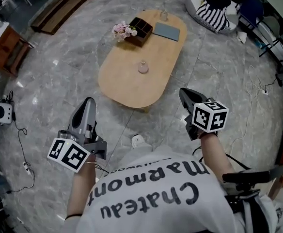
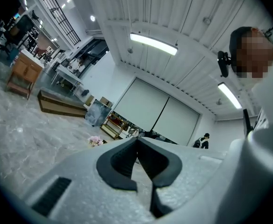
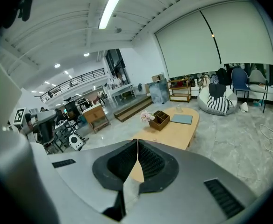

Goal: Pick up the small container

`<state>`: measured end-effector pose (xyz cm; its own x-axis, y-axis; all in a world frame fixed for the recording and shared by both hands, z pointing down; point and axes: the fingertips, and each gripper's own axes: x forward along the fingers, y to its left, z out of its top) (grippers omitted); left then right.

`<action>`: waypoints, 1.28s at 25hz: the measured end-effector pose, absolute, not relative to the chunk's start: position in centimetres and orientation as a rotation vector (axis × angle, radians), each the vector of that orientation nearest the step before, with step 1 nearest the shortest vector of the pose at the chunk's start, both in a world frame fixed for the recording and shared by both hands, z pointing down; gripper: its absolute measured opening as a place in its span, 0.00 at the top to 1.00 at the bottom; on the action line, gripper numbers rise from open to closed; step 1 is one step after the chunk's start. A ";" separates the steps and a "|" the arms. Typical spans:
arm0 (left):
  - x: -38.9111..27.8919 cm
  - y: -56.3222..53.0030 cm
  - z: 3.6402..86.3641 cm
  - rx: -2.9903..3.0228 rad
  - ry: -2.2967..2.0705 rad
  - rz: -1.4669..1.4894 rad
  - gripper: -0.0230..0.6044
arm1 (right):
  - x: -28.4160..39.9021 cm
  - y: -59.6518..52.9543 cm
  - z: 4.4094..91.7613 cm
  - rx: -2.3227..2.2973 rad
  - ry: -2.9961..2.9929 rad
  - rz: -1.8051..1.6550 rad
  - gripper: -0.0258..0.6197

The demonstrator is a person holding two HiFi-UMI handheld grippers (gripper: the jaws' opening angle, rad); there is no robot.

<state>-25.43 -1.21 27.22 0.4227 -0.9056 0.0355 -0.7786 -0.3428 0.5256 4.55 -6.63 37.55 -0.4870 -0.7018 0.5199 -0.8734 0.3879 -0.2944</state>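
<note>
The small container (image 1: pixel 142 67), a clear little cup, is sitting near the middle of the oval wooden table (image 1: pixel 127 89), well apart from both grippers; whether anything is in it cannot be told. In the right gripper view it is showing only as a tiny speck (image 3: pixel 154 139) just past the jaw tips, and in the left gripper view it is not showing.

Further along the table a brown divided box (image 1: pixel 140 30) is standing with pink flowers (image 1: pixel 124 31) touching its left end, a grey-blue pad (image 1: pixel 166 31) lying just beside its right end, and a second small glass (image 1: pixel 164 16) standing at the far edge. The box's compartments are looking dark, and their contents cannot be made out.

The left gripper (image 1: pixel 88 101) and the right gripper (image 1: pixel 183 92) are hovering on the near side of the table, over the floor. Each gripper's own view is showing its jaws pressed together with nothing between them.

The grey marbled floor (image 1: pixel 59 81) is spreading all around. A striped cushion (image 1: pixel 214 14) is lying beyond the table's far end, a wooden cabinet (image 1: pixel 3 47) is standing at the left, and a small white device (image 1: pixel 2 113) is sitting on the floor with its cable. Only the gripper views are showing the pale roller blinds (image 3: pixel 211 36) and the ceiling strip lights (image 2: pixel 153 44)
</note>
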 end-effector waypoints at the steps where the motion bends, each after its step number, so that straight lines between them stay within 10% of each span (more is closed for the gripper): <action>1: -25.6 -1.6 27.2 2.219 -1.414 -0.365 0.94 | 4.5 -6.5 37.4 1.387 -2.331 0.774 0.94; 32: -24.4 -10.1 31.6 2.184 -1.311 -0.361 0.94 | 0.0 -14.2 39.0 1.221 -2.436 0.732 0.94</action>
